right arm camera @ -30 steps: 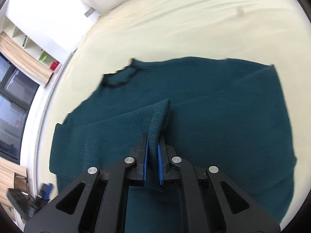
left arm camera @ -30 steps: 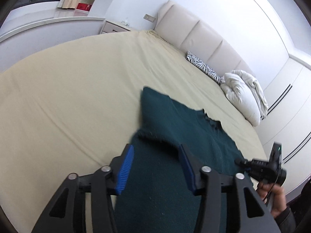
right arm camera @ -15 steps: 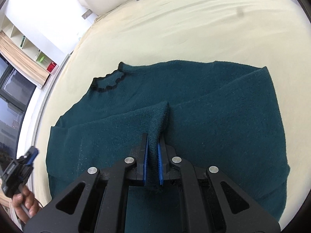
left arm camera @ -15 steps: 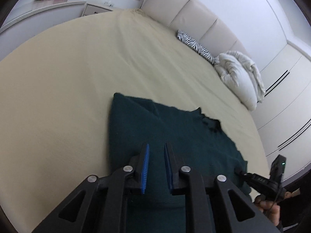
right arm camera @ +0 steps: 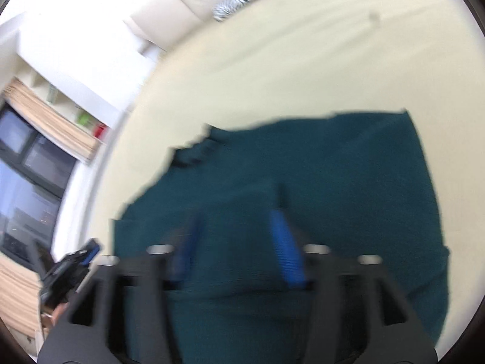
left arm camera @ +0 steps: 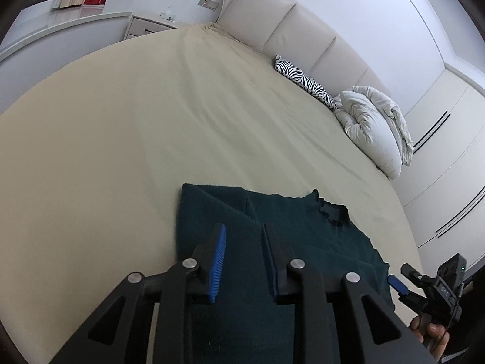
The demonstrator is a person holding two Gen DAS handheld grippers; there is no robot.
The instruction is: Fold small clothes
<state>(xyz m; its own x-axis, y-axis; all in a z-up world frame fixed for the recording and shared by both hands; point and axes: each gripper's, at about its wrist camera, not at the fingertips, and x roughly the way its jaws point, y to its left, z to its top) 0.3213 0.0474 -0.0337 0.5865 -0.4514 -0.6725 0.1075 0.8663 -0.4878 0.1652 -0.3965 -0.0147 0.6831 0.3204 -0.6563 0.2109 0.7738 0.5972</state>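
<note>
A dark teal knitted sweater (left arm camera: 303, 236) lies spread on the beige bed, its black-edged neckline (left arm camera: 330, 209) toward the headboard. My left gripper (left arm camera: 242, 236) hovers over its near left part, jaws open, nothing between the blue pads. In the right wrist view, which is motion-blurred, the sweater (right arm camera: 333, 163) fills the lower half, and my right gripper (right arm camera: 236, 221) is above it with jaws wide open and empty. The right gripper also shows in the left wrist view (left arm camera: 403, 276) at the sweater's right edge.
The beige bed sheet (left arm camera: 151, 121) stretches far and left. A zebra-print pillow (left arm camera: 303, 79) and a bundled white duvet (left arm camera: 372, 127) lie by the padded headboard. A nightstand (left arm camera: 148, 27) stands at the far left, wardrobes on the right.
My right gripper has opened and let go of the sweater fold it was pinching. My left gripper, nearly shut half a second ago, has opened again and sits over the sweater's near edge.
</note>
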